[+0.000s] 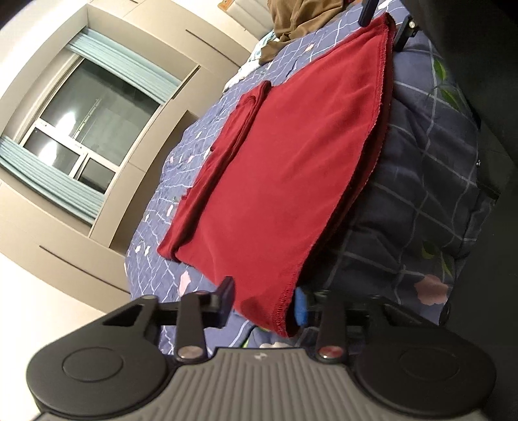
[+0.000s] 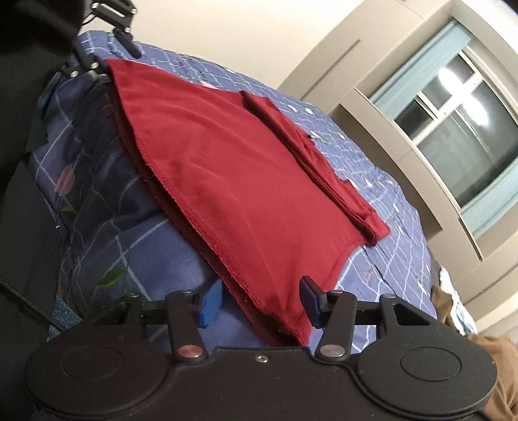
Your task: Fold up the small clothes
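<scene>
Left wrist view: red shirt [image 1: 268,181] lying flat on bed [image 1: 421,200]. Left claw [image 1: 264,306] and right claw [image 2: 259,306] each straddling a hem corner, fingers not visibly pressing it.

The garment [image 1: 275,168] lies flat on the bed [image 1: 421,200], near edge along the bed's edge; its folded sleeve [image 1: 226,142] sits on top toward 10 o'clock. Each gripper straddles a near corner: left gripper [image 1: 264,302] at 6 o'clock, right gripper [image 2: 259,301] likewise; a clothes pile [image 1: 291,29] sits at 12, past the garment.
</scene>
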